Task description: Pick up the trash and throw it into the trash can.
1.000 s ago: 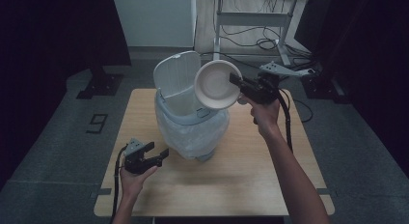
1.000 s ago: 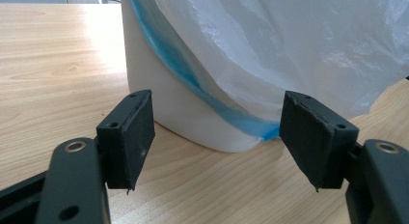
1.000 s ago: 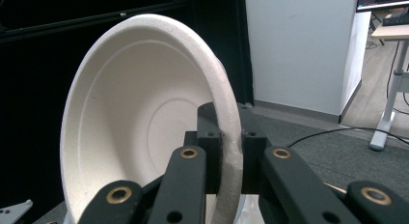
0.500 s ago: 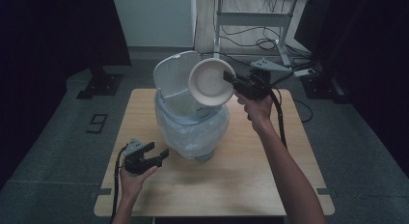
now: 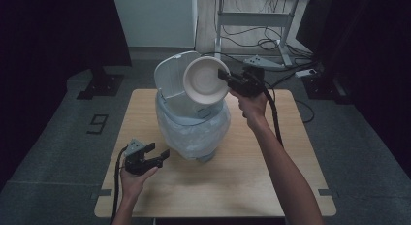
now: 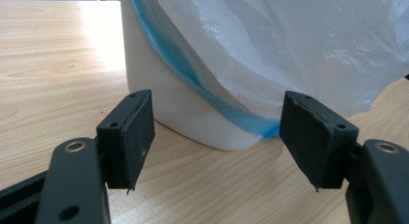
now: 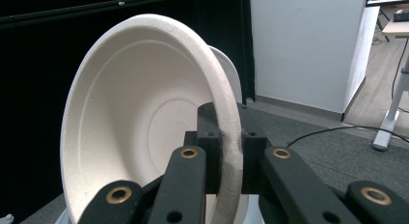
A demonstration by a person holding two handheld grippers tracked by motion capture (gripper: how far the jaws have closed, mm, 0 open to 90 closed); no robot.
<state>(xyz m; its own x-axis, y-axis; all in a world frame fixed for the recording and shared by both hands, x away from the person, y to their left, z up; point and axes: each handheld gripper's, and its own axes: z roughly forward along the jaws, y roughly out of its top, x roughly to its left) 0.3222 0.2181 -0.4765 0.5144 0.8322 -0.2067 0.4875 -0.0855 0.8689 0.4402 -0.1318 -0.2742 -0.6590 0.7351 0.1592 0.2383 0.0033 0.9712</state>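
Note:
A white paper bowl (image 5: 203, 79) hangs on its side above the open top of a white bin (image 5: 191, 123) lined with a clear plastic bag. My right gripper (image 5: 227, 78) is shut on the bowl's rim (image 7: 230, 151), holding it from the right. The bin's lid (image 5: 169, 77) stands raised behind the bowl. My left gripper (image 5: 157, 154) rests low on the table at the bin's front left, open with nothing between its pads (image 6: 130, 132). In the left gripper view the bin's base (image 6: 193, 113) and the bag's blue edge (image 6: 212, 96) stand just ahead of the jaws.
The wooden table (image 5: 271, 186) has bare room on its right half and along the front. Behind it stand a desk frame (image 5: 257, 26) and cables on the grey floor. A floor marker with a 9 (image 5: 98, 123) lies left of the table.
My right gripper has carried the bowl a little to the left, further over the bin's opening. The left gripper has stayed where it was.

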